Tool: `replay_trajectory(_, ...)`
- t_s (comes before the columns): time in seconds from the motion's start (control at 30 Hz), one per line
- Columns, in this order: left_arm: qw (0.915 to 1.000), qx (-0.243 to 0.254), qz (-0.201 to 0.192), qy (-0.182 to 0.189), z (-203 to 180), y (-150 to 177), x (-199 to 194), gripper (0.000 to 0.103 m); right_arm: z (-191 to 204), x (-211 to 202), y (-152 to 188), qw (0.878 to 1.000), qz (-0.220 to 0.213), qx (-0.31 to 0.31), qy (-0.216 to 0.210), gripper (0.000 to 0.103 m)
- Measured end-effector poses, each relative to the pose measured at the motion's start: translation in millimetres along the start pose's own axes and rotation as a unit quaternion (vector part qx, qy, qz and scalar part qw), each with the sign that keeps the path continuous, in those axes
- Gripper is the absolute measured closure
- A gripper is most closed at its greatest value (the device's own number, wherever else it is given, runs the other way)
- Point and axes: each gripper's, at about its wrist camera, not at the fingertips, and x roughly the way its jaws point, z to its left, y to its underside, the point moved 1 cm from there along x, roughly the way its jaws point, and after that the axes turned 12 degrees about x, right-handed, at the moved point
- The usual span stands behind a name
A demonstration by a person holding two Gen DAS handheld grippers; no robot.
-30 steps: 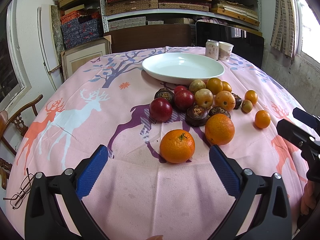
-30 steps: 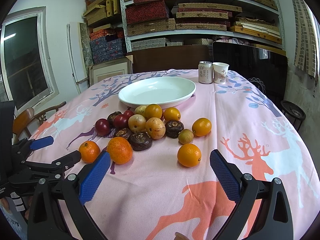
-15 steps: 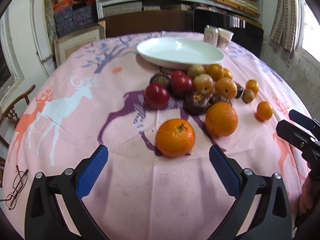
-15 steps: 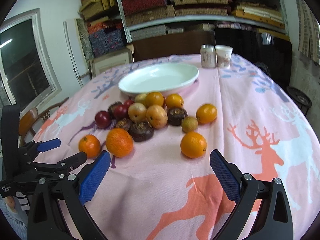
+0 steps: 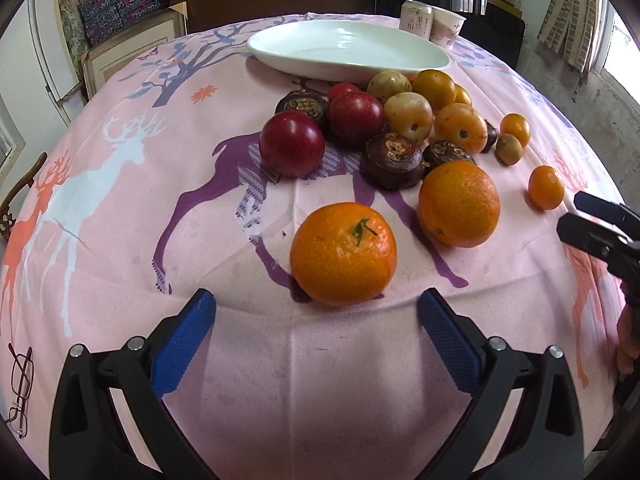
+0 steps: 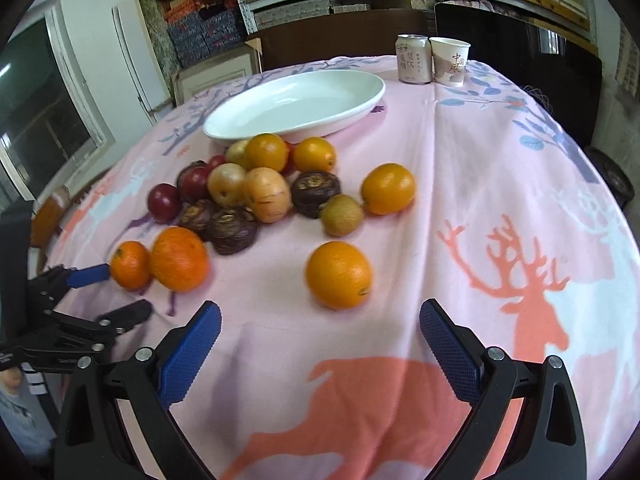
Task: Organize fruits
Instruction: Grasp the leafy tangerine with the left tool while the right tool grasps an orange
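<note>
A heap of fruit lies on the pink deer-print tablecloth (image 5: 120, 208) in front of an empty white oval plate (image 5: 348, 50). My left gripper (image 5: 316, 332) is open, and a mandarin with a green stem (image 5: 343, 253) sits just ahead between its blue pads. A bigger orange (image 5: 459, 203) lies to its right, with red plums (image 5: 291, 144) and dark mangosteens (image 5: 394, 160) behind. My right gripper (image 6: 320, 344) is open, with a lone orange (image 6: 339, 274) just ahead of it. The plate also shows in the right wrist view (image 6: 296, 104).
A drink can (image 6: 414, 58) and a paper cup (image 6: 450, 60) stand behind the plate. Folded glasses (image 5: 20, 384) lie at the table's left edge. A wooden chair (image 5: 20, 192) stands to the left. Shelves fill the back wall.
Both grippers have moved forward and lower toward the fruit. The mandarin and the lone orange now appear larger and closer to the open jaws.
</note>
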Motion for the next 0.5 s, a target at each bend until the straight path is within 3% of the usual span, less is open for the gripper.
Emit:
replay_trajectory(0.13, 1.0000, 0.004, 0.006, 0.000, -2.4, -7.3, 0.8, 0.004, -2.7, 10.2, -12.7, 1.000, -0.001, -0.024, 0.014, 0.003)
replay_trajectory(0.2, 1.0000, 0.000, 0.008, 0.005, -1.8, -11.8, 1.7, 0.004, -3.1, 22.0, -16.7, 0.999, 0.019, -0.024, 0.009, 0.003)
replay_trajectory(0.37, 0.9998, -0.011, -0.010, 0.016, 8.5, -27.6, 7.2, 0.004, -6.9, 27.3, -17.8, 0.999, 0.032, -0.016, -0.001, 0.003)
replay_trajectory(0.43, 0.9999, 0.008, -0.014, -0.003, 7.1, -33.6, 9.5, 0.004, -1.2, 29.7, -16.4, 0.999, 0.033, -0.031, 0.017, 0.003)
replay_trajectory(0.5, 0.9997, 0.022, -0.014, 0.003, 3.5, -34.8, 11.2, 0.004, 6.2, 33.4, -13.5, 0.997, 0.036, -0.056, 0.040, 0.003)
